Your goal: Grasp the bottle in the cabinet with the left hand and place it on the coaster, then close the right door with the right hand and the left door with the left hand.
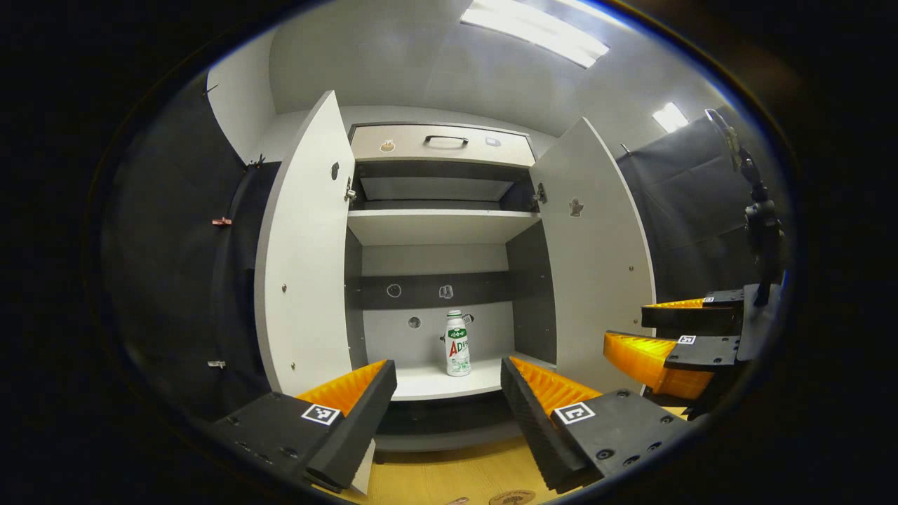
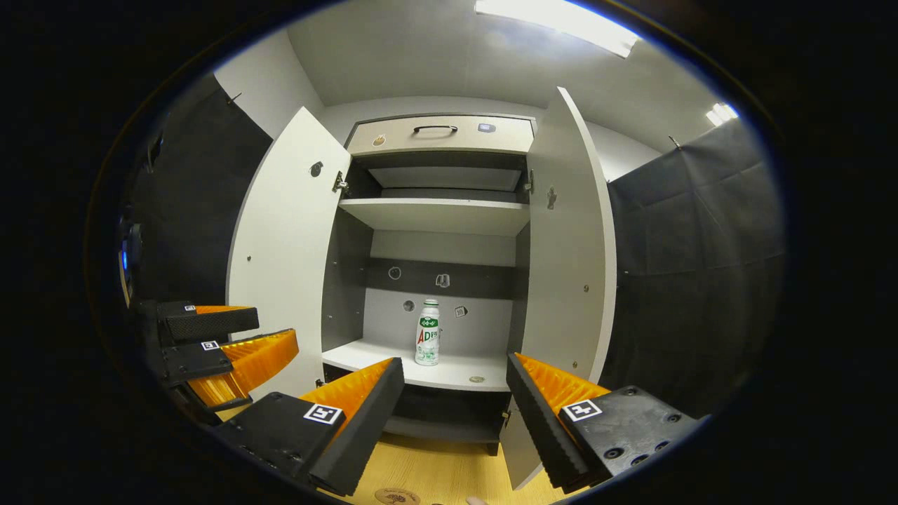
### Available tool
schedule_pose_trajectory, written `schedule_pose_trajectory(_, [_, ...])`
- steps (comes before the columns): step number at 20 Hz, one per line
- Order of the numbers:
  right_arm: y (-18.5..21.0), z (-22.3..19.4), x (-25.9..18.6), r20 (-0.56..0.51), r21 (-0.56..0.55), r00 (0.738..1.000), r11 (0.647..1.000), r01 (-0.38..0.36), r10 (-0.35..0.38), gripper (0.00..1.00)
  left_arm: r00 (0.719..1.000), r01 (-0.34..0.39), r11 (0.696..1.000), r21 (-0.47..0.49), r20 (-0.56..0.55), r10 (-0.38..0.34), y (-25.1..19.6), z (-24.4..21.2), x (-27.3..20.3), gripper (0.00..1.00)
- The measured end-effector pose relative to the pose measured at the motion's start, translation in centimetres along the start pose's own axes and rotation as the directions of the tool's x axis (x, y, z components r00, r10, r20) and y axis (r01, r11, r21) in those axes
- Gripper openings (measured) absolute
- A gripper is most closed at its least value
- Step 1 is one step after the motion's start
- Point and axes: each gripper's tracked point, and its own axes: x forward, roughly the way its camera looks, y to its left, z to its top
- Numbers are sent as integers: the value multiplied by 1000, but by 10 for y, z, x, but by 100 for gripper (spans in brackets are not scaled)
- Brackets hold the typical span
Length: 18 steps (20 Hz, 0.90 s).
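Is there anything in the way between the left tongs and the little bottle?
No. In the left gripper view, only bare white shelf lies between the open left tongs and the upright bottle.

a white bottle [image 1: 457, 344] is standing upright on the cabinet's lower shelf [image 1: 428, 384], at centre frame; a small disc [image 2: 477, 379] is lying beside it.
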Motion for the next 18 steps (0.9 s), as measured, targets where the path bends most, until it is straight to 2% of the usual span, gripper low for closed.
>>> schedule_pose_trajectory(12, [3, 0, -5, -7, -16, 999, 999, 44, -44, 98, 999, 26, 999, -25, -21, -27, 10, -9, -3, 95])
schedule_pose_trajectory(15, [1, 4, -2, 5, -26, 998, 998, 64, -64, 98, 999, 46, 999, -26, -28, -47, 13, -13, 8, 95])
schedule_pose_trajectory(18, [-3, 9, 6, 17, -6, 997, 997, 76, -76, 98, 998, 43, 999, 11, -34, -43, 16, -22, 36, 95])
